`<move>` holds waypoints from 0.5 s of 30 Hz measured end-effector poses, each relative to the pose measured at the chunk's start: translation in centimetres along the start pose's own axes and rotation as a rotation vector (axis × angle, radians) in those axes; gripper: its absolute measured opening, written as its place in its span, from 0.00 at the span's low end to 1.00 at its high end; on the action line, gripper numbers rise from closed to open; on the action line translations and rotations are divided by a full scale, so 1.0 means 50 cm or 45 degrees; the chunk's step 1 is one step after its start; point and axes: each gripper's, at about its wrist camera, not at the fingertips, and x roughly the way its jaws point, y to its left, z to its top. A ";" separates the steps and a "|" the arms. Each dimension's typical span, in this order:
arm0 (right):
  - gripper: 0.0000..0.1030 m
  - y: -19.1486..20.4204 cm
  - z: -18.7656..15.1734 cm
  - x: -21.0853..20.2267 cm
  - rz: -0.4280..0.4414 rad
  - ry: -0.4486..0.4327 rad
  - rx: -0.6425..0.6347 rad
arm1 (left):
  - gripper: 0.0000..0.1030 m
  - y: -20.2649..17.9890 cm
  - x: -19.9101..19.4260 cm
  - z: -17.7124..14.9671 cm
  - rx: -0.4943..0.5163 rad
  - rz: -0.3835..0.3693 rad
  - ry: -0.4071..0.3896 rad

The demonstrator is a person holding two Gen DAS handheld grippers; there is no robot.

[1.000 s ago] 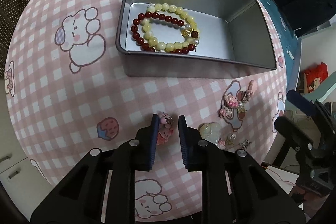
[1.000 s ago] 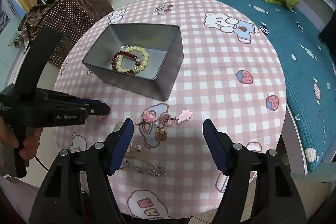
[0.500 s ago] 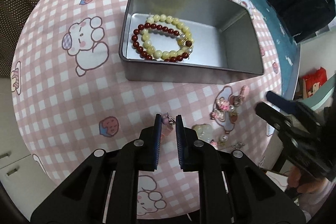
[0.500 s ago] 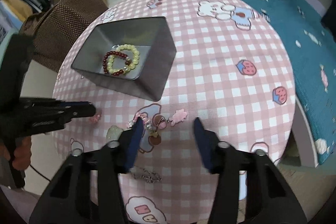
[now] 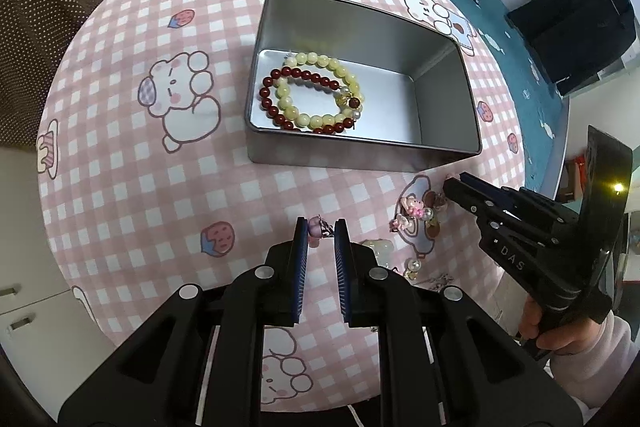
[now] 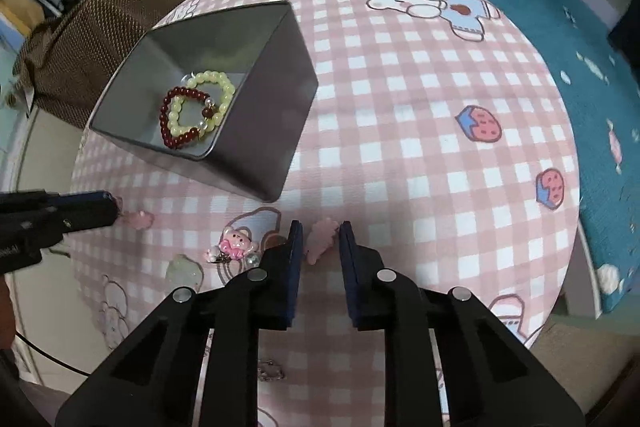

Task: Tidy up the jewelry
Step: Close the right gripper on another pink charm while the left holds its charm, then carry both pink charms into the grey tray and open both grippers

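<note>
Near the front edge of the tabletop (image 6: pixel 400 131), both grippers work the loose jewelry. The left gripper (image 5: pixel 321 227) is clamped on a small pink charm (image 5: pixel 315 228), lifted just clear of the cloth. The right gripper (image 6: pixel 320 229) brackets a pink cloud charm (image 6: pixel 320 239) that lies flat; its jaws are narrow but not visibly pressing. The metal tin (image 5: pixel 440 151) sits mid-tabletop, two bead bracelets (image 5: pixel 312 95) inside. The left charm is pinched only at the very fingertips (a thin hold) and could slip out on the way to the tin. The right one may skid sideways if the jaws close unevenly.
</note>
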 end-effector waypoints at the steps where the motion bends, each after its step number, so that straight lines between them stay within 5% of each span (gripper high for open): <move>1: 0.17 -0.003 0.000 0.001 0.008 0.000 0.010 | 0.13 0.003 -0.003 -0.001 -0.005 -0.001 -0.004; 15: 0.14 -0.013 0.012 -0.038 0.029 -0.058 0.077 | 0.13 0.023 -0.066 -0.003 -0.001 -0.040 -0.084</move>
